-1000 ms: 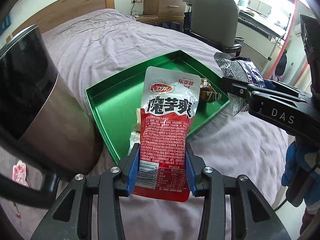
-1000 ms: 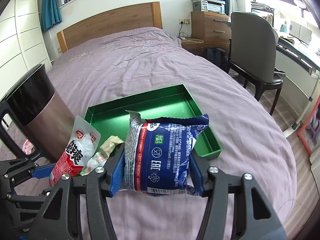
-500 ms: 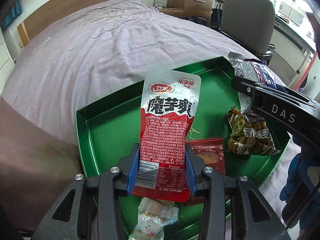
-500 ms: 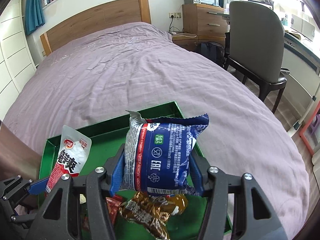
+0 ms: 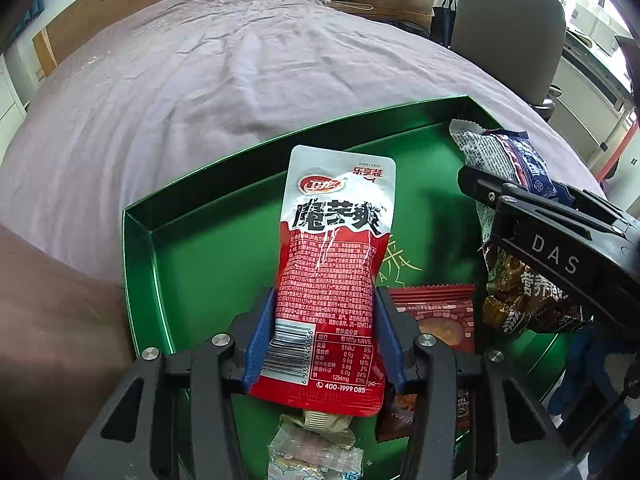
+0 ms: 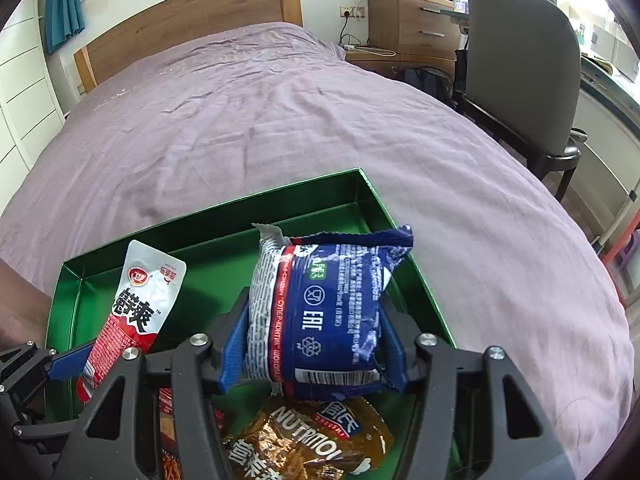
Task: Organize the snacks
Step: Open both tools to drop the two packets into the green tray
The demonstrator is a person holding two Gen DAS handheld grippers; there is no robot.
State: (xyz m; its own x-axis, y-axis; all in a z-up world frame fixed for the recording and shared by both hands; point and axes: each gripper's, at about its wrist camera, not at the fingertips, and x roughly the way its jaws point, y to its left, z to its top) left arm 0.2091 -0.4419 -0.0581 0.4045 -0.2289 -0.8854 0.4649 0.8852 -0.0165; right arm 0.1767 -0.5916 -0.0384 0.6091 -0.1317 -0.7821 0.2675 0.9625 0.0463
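Snacks filled the near end of a green tray (image 5: 140, 264) that sat on a purple bedspread (image 6: 280, 120). The left gripper (image 5: 324, 336) was clamped on a red-and-white pouch (image 5: 336, 248), its blue pads (image 5: 260, 332) pressing the pouch's lower sides near the barcode, so that the pouch stood upright above the tray floor. The right gripper (image 6: 312, 344) was closed around a blue wrapped packet (image 6: 320, 308), which was held above the tray's right half with its crimped top edge pointing away from the camera.

In the left wrist view, the right gripper's black body crossed the right side of the picture, marked DAS, with the blue packet projecting past it. Below it lay a brown-gold foil packet (image 5: 520, 300) on the tray floor, and just beside that a flat red sachet (image 5: 440, 316). A small clear-wrapped candy (image 5: 316, 452) lay beneath the left gripper at the tray's near edge.

In the right wrist view, the brown-gold foil packet sat directly under the held blue packet. A grey chair (image 6: 520, 60) stood beside the bed, and a wooden headboard (image 6: 192, 12) rose at its far end.
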